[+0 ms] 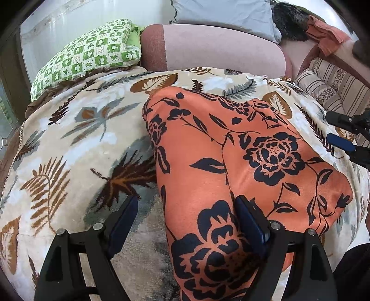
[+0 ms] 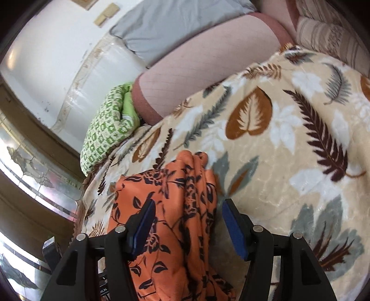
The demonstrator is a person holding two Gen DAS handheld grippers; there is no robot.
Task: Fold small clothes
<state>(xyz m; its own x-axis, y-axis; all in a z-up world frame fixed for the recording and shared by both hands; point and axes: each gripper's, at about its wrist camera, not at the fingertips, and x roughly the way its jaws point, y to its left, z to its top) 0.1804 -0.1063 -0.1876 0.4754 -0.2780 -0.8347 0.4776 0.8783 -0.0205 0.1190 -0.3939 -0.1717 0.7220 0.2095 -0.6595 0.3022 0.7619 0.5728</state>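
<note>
Two grippers hover over an orange garment (image 1: pixel 233 166) printed with black flowers, which lies on a leaf-patterned blanket (image 1: pixel 76 139) spread across a bed. In the left wrist view, the left gripper (image 1: pixel 185 203) stands with its fingers spread wide and gripping nothing: the left finger (image 1: pixel 124 220) hangs over the blanket just beside the garment's edge, while the right finger (image 1: pixel 249 222) lies against the cloth near a seam. At the right edge of that view the right gripper (image 1: pixel 342 132) shows just beyond the garment's far side, over the blanket. In the right wrist view, the right gripper's (image 2: pixel 187 215) fingers are parted with a bunched, creased stretch of the garment (image 2: pixel 175 208) between them; the pads do not press on it. Beyond the garment, at the head of the blanket, sit a green-and-white checked pillow (image 1: pixel 90 55) and a pale pink bolster (image 1: pixel 208 48) with a darker end band. A grey pillow (image 1: pixel 222 14) rests behind the bolster, and a striped cushion (image 1: pixel 328 85) lies off the blanket's far corner.
</note>
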